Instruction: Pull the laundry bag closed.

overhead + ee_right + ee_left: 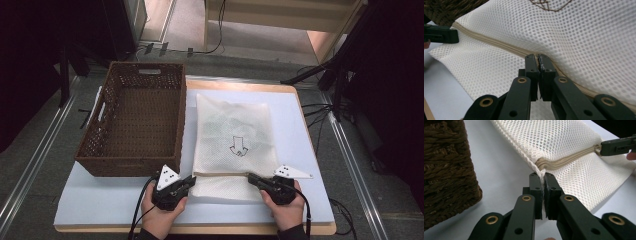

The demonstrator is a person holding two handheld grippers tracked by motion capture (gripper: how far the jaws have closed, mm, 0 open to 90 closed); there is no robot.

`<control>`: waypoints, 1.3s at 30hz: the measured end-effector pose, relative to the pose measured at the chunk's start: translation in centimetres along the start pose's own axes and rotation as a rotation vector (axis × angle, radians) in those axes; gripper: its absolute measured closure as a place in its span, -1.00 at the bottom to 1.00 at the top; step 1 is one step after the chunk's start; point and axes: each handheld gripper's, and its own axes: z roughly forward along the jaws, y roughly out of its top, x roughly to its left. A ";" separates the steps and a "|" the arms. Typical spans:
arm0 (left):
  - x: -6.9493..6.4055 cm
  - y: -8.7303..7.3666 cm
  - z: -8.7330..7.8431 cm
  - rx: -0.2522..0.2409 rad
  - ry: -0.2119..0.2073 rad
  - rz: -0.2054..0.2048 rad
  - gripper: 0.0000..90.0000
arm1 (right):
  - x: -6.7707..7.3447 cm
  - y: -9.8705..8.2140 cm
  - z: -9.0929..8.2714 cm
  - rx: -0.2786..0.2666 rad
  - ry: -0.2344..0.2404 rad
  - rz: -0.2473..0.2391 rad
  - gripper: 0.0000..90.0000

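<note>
Flat on the white table (300, 150), just right of the brown woven basket (132, 120): a white mesh bag (234, 137) with a small brown arrow drawing (239, 145) near its middle and a beige zipper (571, 160) running across its near end. At the zipper's left end, by the bag's near left corner: the left gripper (190, 181), jaws clamped together on the bag's edge right where the zipper bunches up. Along the zipper toward the bag's right side: the right gripper (251, 178), jaws likewise pinched tight, gripping something small on the zipper line, too hidden to say whether fabric or the zipper's pull. Between the two grippers: the zipper stretched in a fairly straight line. Below the zipper: a short flap of mesh lying on the table toward the person. One hand behind each gripper at the table's near edge.
</note>
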 end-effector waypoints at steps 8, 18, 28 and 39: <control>0.0 0.0 0.0 0.001 -0.003 0.000 0.93 | -1.2 -0.3 -1.3 -0.010 -0.028 0.004 0.96; 0.0 0.0 -0.1 0.001 -0.006 0.003 0.93 | -2.6 -0.6 -2.7 -0.019 -0.059 0.024 0.96; -0.1 -0.1 -0.1 0.004 -0.012 0.005 0.93 | -4.1 -1.1 -4.1 -0.024 -0.097 0.045 0.96; 0.2 -0.1 -0.2 0.006 -0.005 -0.004 0.93 | -5.4 -1.5 -5.5 -0.027 -0.154 0.043 0.96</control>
